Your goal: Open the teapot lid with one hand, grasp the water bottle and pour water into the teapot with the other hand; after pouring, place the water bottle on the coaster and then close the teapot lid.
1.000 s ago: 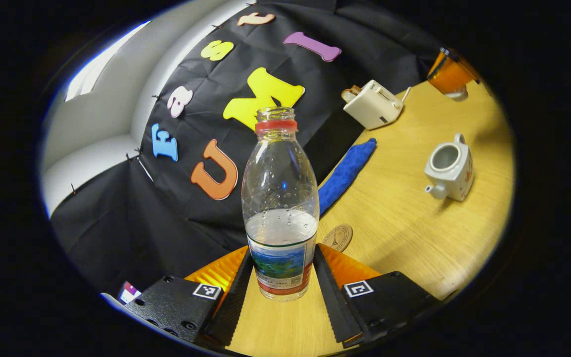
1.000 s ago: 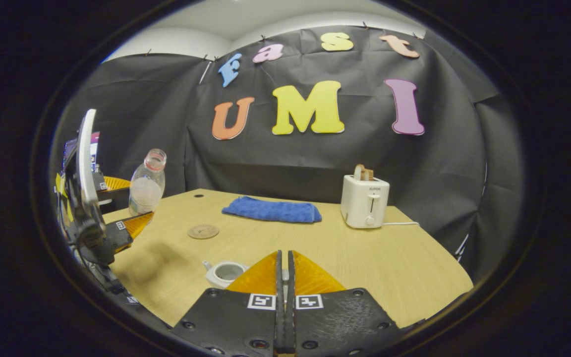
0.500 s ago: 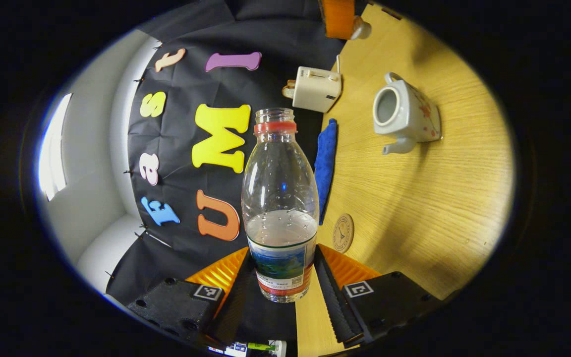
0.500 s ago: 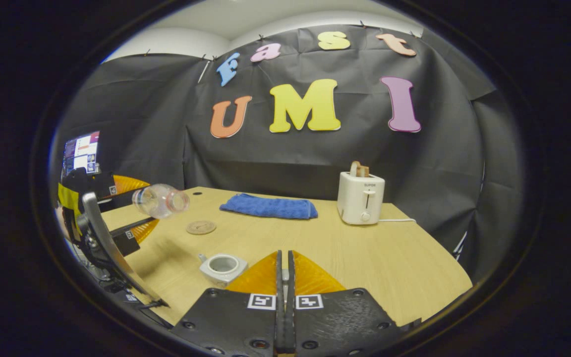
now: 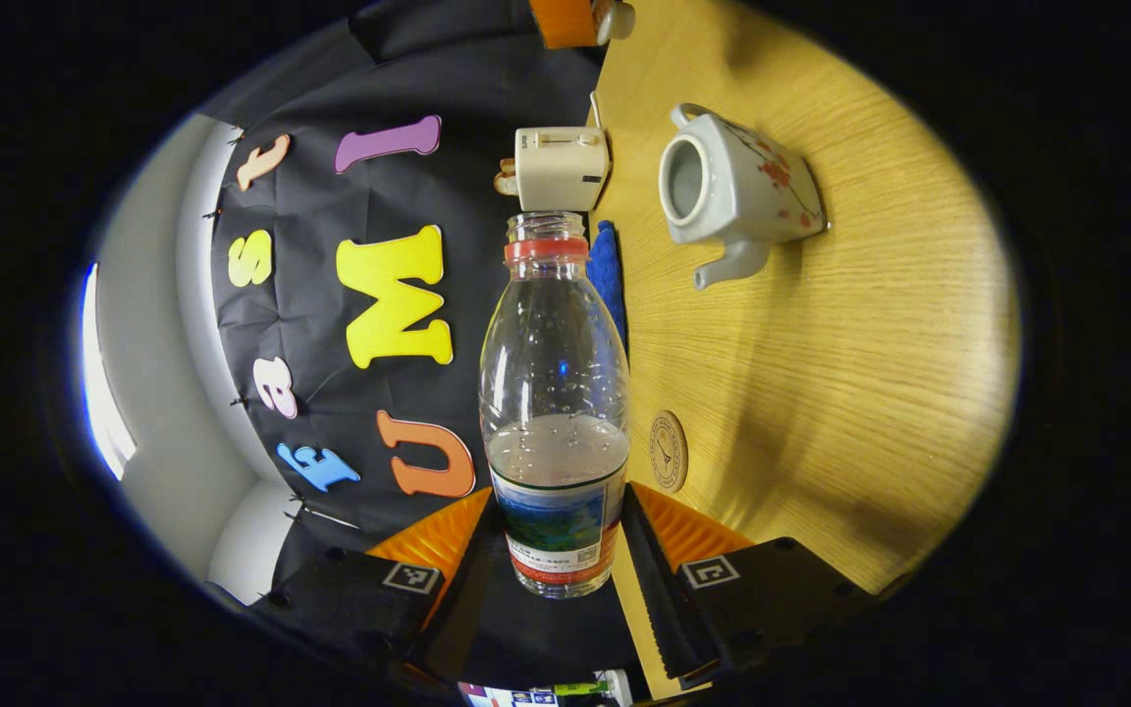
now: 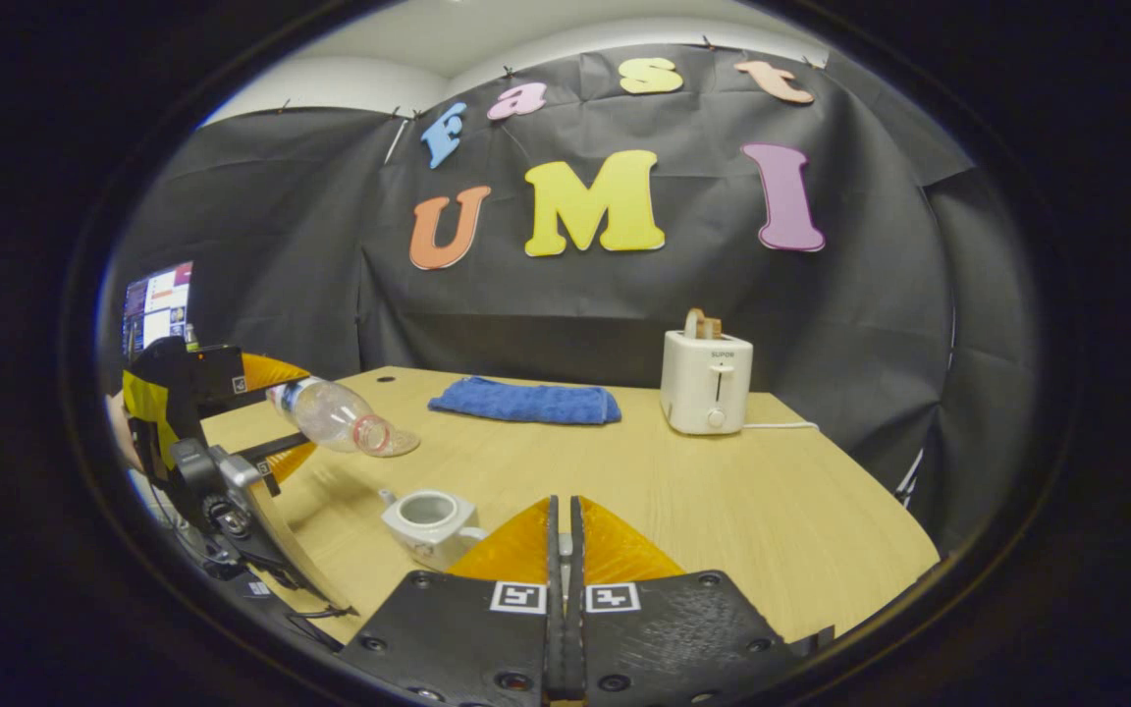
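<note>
Teapot (image 6: 426, 522) stands lidless on the tabletop (image 6: 624, 491); at its ten o'clock the left gripper (image 5: 558, 535), clamped on the water bottle (image 5: 554, 412), tips it. Right gripper (image 6: 564, 550) fingers together. Pouring, coaster, lid remain.

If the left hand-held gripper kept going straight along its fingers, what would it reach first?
Beyond the water bottle it holds, probably the toaster at the table's far edge; the open teapot sits off to one side. Depth is uncertain.

I see even overhead light, soft shadows on the table (image 6: 723, 511), sharp centres, and fisheye bending at the edges.
</note>
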